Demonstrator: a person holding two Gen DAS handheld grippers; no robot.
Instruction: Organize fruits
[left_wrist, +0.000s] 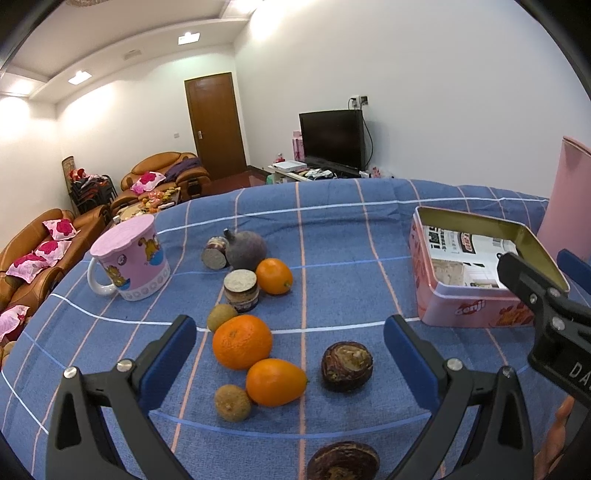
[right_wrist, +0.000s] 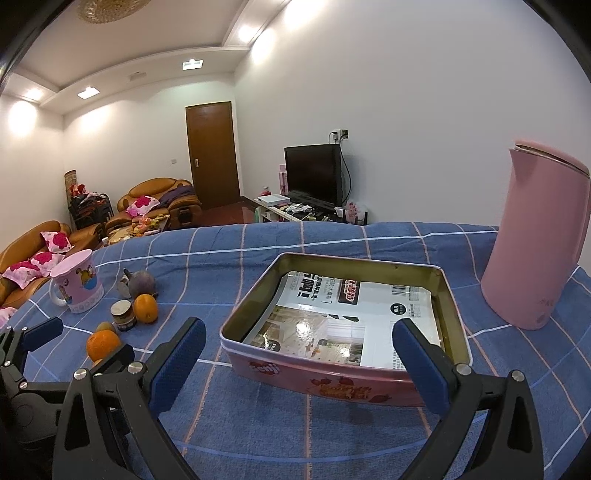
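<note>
Both grippers held wide open, nothing gripped, over desk w/ blue checked cloth (left_wrist: 332, 229).
L gripper (left_wrist: 290, 354) is poised above fruit cluster: small brown fruit (left_wrist: 232, 402), oval orange fruit (left_wrist: 275, 382), round orange (left_wrist: 242, 341), dark halved fruit (left_wrist: 346, 365) seen between fingers; farther back a cut brown piece (left_wrist: 241, 291), purple fruit (left_wrist: 245, 249), pink mug (left_wrist: 131, 258). R gripper (right_wrist: 299, 358) is aimed at open pink tin (right_wrist: 332, 384), paper-lined; pink jug (right_wrist: 537, 236) beyond on right.
</note>
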